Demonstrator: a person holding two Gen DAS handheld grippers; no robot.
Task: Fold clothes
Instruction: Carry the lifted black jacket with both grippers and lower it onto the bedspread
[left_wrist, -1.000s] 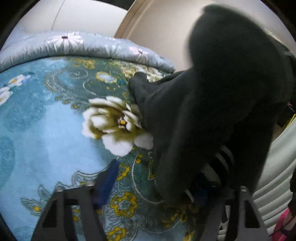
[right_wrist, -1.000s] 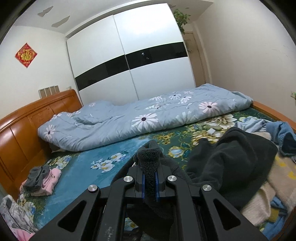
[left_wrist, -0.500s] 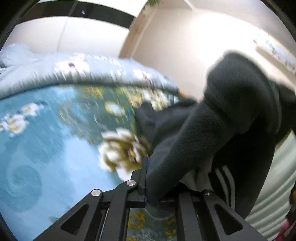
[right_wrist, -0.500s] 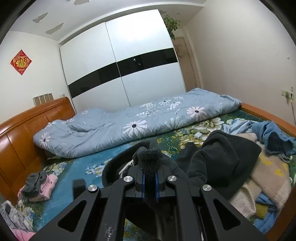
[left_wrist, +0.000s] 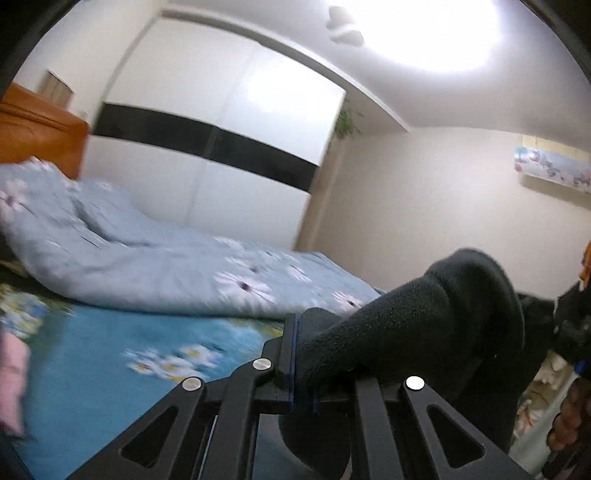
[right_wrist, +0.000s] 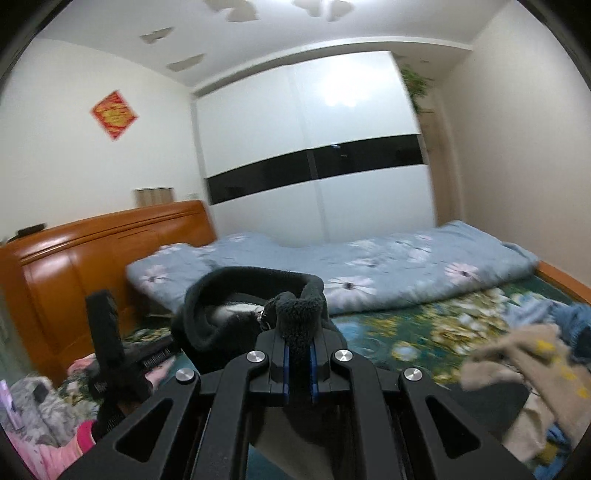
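Observation:
A dark grey fleece garment (left_wrist: 424, 325) is held up off the bed between both grippers. My left gripper (left_wrist: 303, 373) is shut on one edge of it, and the fabric bulges up and to the right. My right gripper (right_wrist: 298, 365) is shut on another edge of the dark fleece garment (right_wrist: 236, 314), whose open waistband or hem loops to the left with white stripes inside. The left gripper's body (right_wrist: 107, 354) shows at the lower left of the right wrist view. A hand (left_wrist: 569, 417) shows at the right edge of the left wrist view.
The bed has a teal floral sheet (right_wrist: 406, 343) and a rolled pale blue floral duvet (right_wrist: 388, 269) along the far side. A pile of beige and blue clothes (right_wrist: 535, 362) lies at right. An orange wooden headboard (right_wrist: 92, 258), pink and grey clothes (right_wrist: 48, 424) and a white wardrobe (right_wrist: 314, 147) surround it.
Both grippers rose and tilted upward with the fleece garment, lifting it off the bed. The left gripper, open a second ago, closed on the fabric.

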